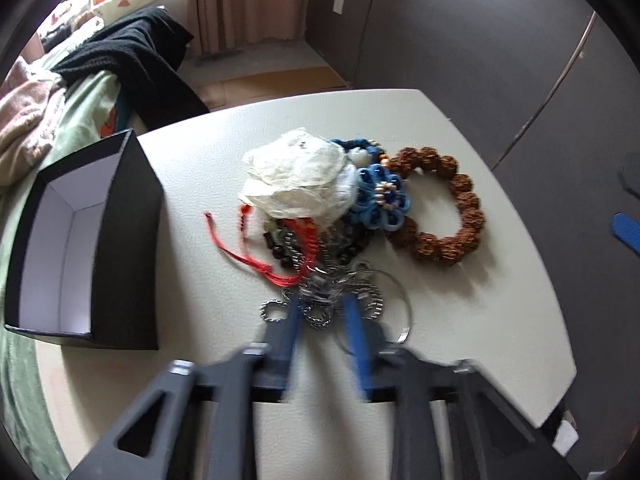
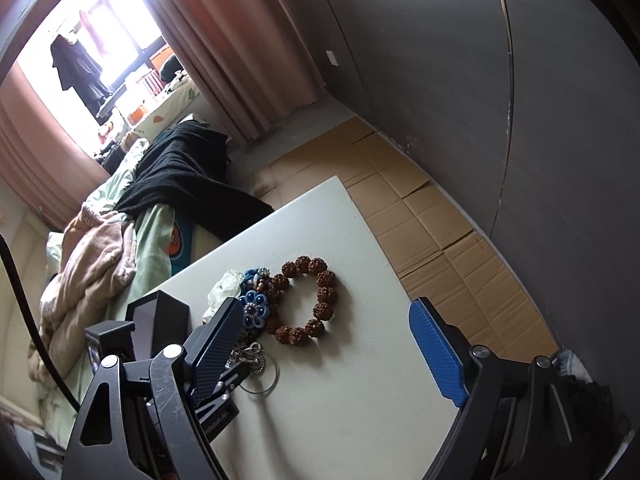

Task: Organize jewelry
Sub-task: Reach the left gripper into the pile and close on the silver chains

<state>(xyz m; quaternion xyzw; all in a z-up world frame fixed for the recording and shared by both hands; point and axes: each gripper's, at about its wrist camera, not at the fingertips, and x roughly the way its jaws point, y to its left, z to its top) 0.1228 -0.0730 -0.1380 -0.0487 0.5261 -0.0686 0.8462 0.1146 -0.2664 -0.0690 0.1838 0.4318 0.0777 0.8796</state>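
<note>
Left claw (image 1: pixel 320 300) at lower centre — clamped on the silver chain tangle (image 1: pixel 320 304), presumably to lift it from the pile on the surface (image 1: pixel 460 340). Black box (image 1: pixel 80 240) waits open at left; right claw (image 2: pixel 328 344) stands apart — empty.

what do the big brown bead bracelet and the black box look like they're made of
Brown bead bracelet: probably dried seeds or carved wood; matte, with a bumpy, knobbly surface. Black box: likely rigid cardboard; flat matte black outside, plain white inside, with thin, straight folded walls.
</note>
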